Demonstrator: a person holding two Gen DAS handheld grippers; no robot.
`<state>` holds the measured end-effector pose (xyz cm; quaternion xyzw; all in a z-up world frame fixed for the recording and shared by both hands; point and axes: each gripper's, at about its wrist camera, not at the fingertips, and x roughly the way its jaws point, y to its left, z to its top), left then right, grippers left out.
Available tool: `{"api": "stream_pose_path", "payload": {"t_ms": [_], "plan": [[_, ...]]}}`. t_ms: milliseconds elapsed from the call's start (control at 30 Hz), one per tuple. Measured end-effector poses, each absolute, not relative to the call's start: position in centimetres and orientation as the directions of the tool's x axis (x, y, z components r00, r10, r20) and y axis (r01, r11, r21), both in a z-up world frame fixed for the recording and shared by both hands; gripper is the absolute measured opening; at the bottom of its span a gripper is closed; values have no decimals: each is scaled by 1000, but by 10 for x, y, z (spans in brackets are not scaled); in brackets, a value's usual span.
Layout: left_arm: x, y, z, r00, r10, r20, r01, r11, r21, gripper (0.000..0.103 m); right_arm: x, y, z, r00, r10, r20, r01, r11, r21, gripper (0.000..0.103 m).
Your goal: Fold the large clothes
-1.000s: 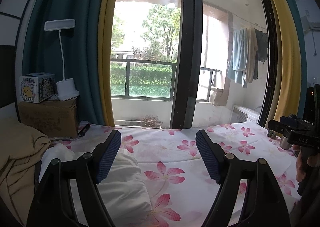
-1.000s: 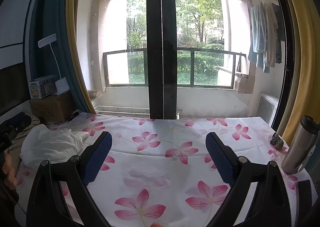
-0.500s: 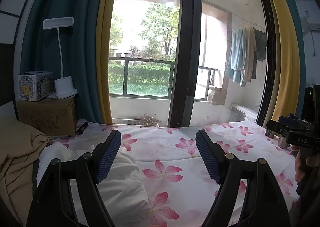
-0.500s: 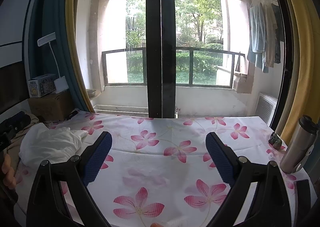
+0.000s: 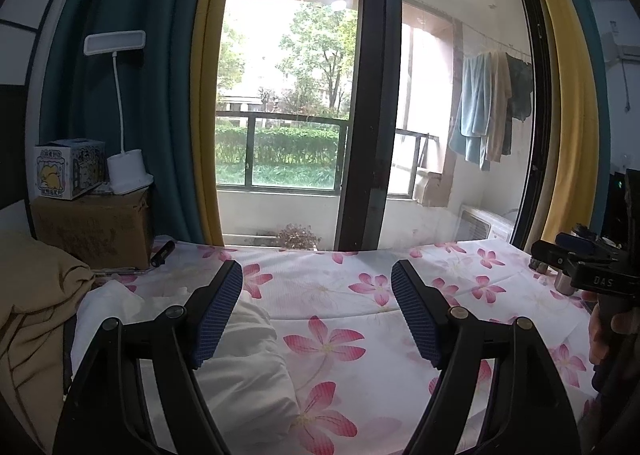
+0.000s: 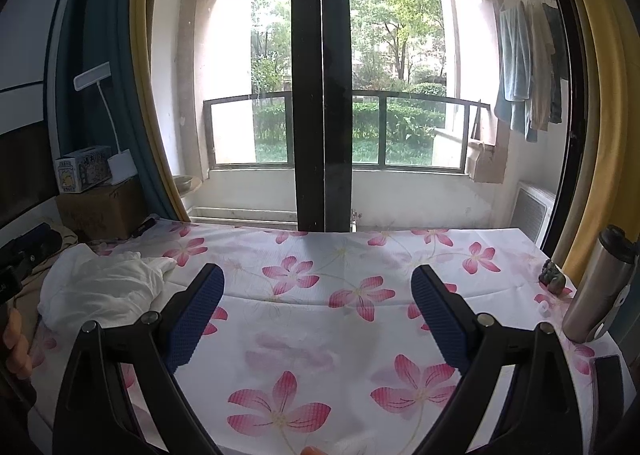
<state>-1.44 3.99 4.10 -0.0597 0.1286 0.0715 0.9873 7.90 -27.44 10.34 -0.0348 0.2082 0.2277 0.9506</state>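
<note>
Both grippers hover with fingers spread wide and empty above a flower-print tablecloth point(image 6: 320, 335): the left gripper point(image 5: 316, 315) beside a crumpled white garment point(image 6: 104, 291) at the table's left edge, the right gripper point(image 6: 318, 315) mid-table.

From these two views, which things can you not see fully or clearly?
- White garment: left wrist view, partly hidden behind the left gripper; its type is unclear.
- Beige cloth: cut by the left edge.
- Steel bottle: right wrist view, cut by the right edge.
- Box print: too small.
</note>
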Motion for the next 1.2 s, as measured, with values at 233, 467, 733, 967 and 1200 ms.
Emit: {"api": "stream_pose_path", "payload": {"t_ms": [233,467,733,967,1200], "plan": [[-14,39,40,954,131,-269,-163,981,-101,80,79,-274,103,809,417,-414,-447,894,28,94],[-14,39,40,952,140,-272,-173,979,-103,80,79,-275,103,808,418,-416,-449,893,27,94],[-15,39,40,951,141,-274,-176,979,-105,80,79,-274,103,808,417,-417,-448,894,27,94],[-15,41,40,951,143,-274,-177,978,-106,80,79,-274,102,807,418,-418,-449,893,26,94],[-15,40,40,951,142,-275,-177,979,-105,80,78,-274,102,806,418,-419,-450,893,26,94]]}}
